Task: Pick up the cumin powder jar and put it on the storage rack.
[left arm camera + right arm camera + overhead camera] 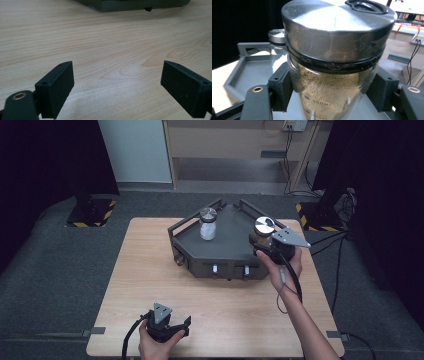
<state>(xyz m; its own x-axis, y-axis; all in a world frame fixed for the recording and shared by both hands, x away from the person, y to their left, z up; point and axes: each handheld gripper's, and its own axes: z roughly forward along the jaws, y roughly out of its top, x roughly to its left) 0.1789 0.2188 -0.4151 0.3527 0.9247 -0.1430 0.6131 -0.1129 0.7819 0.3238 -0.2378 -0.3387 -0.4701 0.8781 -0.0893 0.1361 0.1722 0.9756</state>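
Jar [332,82]: glass, powder-filled, fragile, slippery; steel lid [337,27].
Hold: right gripper [265,245] fingers clamped below lid, frame centre.
Left gripper [117,87]: fingers apart, empty.

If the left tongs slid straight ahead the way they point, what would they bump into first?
Probably the dark grey tray. The open left tongs point across bare wooden table toward its front edge.

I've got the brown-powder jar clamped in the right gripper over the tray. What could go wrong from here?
The right gripper clamps the brown-powder jar on smooth glass, below its heavy metal lid, so it may slip or tilt. Swinging it across the tray could knock over the white-powder jar.
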